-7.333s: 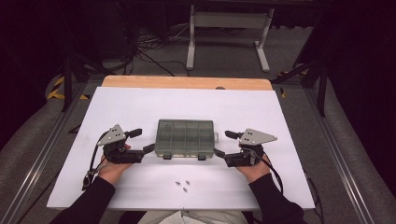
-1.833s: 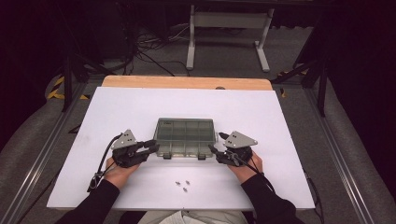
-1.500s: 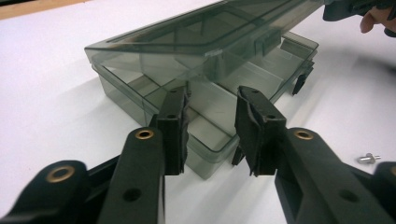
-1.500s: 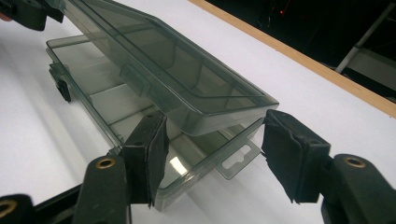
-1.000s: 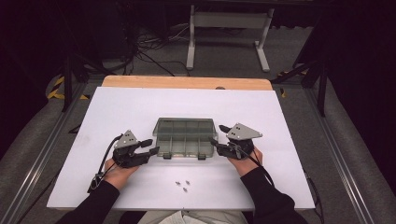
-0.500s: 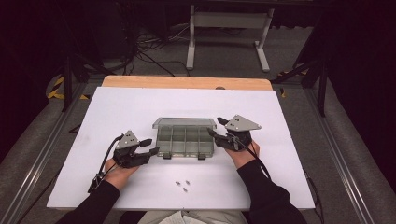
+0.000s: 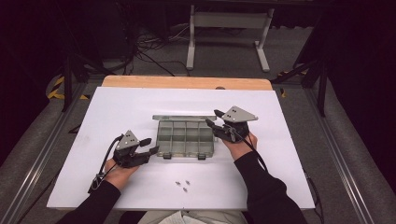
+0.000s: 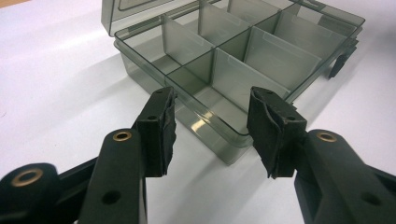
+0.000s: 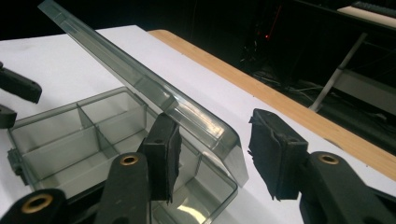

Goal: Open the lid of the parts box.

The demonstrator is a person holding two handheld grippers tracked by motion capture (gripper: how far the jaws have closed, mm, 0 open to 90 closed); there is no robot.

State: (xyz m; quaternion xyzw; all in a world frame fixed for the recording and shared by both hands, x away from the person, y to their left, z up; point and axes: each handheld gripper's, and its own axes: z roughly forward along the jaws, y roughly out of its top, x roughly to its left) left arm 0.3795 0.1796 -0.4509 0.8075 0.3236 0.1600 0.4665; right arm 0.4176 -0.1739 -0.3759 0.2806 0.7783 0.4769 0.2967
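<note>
From the high view I see the box (image 7: 186, 137) in the middle of the white table (image 7: 289, 154), its lid (image 7: 184, 118) lifted along the far edge. My left gripper (image 7: 150, 148) sits at the box's near left corner, and my right gripper (image 7: 214, 120) is raised at its far right corner, by the lid's end. Three small screws (image 7: 182, 185) lie on the table nearer to me, apart from the box.

In the left gripper view the jaws stand spread on either side of the box's (image 8: 243, 60) corner; both pads (image 8: 164, 126) look clear of the plastic, though I cannot be sure on the right. The compartments are bare.

In the right gripper view the lid (image 9: 140, 84) slopes up from lower right to upper left, its corner between my jaws. The jaws have just been closing, but they are still parted: the left pad (image 9: 164, 154) sits under or against the lid's edge, I cannot tell which, and the right pad (image 9: 273, 156) stands off it
</note>
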